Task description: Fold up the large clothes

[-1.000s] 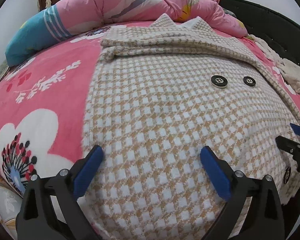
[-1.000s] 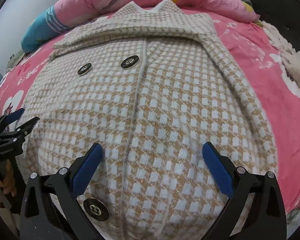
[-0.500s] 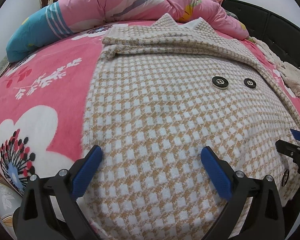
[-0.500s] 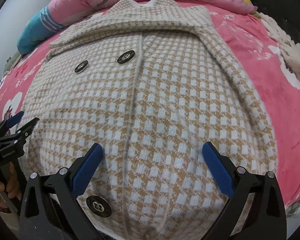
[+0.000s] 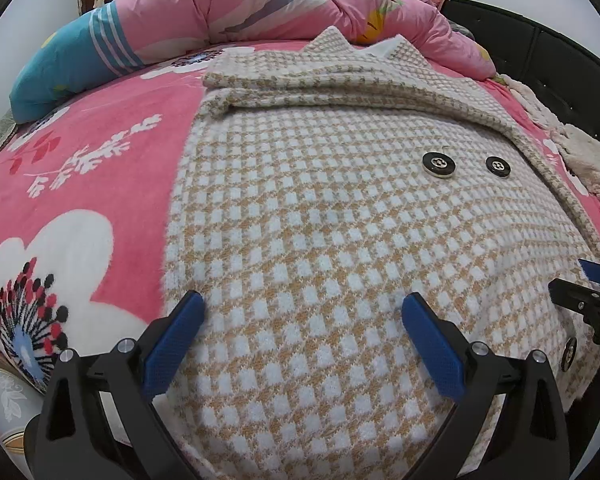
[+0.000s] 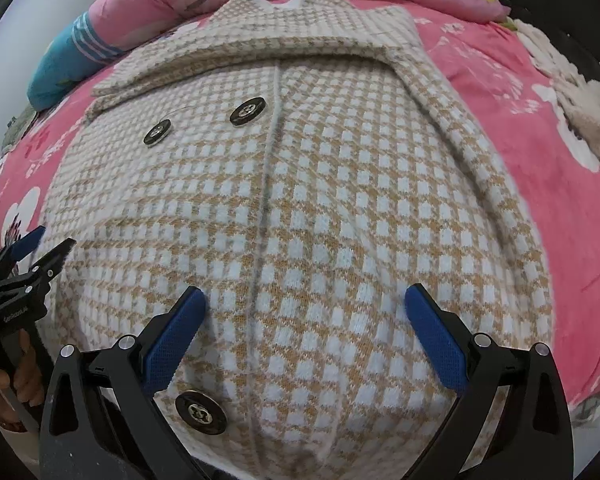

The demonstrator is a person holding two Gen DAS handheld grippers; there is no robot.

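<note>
A: Looking from the left side first: where does the coat (image 5: 340,240) lie?

B: Flat on the pink bed (image 5: 92,152), front up, collar at the far end against the rolled quilt (image 5: 228,4), hem at the near edge. Its long axis runs straight away from both tools.

A: And the left gripper (image 5: 302,334)?

B: Fingers spread wide, nothing between them, poised over the hem close to the coat's left edge. It's the nearer one to that corner.

A: The right gripper (image 6: 305,328)?

B: Also spread and empty, over the hem right of the front seam, so nearer the coat's right edge. Each tool shows at the border of the other's view.

A: So the coming move turns on what?

B: I'd judge on the hem sitting directly under both pairs of fingers, with the collar straight ahead, likely a bottom-to-top fold.

A: Counts?

B: One coat, two grippers. Buttons (image 6: 247,111): two beside the seam below the collar, one near the hem (image 6: 201,412); three showing.
</note>
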